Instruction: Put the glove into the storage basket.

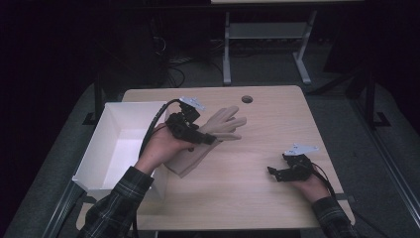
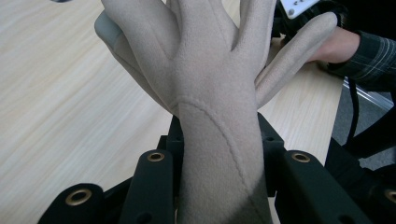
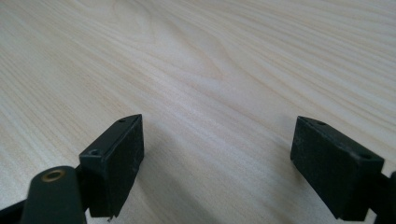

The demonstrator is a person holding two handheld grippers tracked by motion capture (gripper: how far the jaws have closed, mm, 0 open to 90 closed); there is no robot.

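No text, label, brand, number or sign can be read on anything that is shown in these three views.

A beige glove (image 1: 218,130) with a grey fingertip patch lies across a pale, wood-grain desk (image 1: 257,193). Beside it, a white box (image 1: 120,144). Both hand-held grippers, left (image 1: 210,140) and right (image 1: 273,171), are black with brass-coloured rivets and light grey top plates. Dark plaid sleeves (image 1: 116,206) cover the person's forearms.
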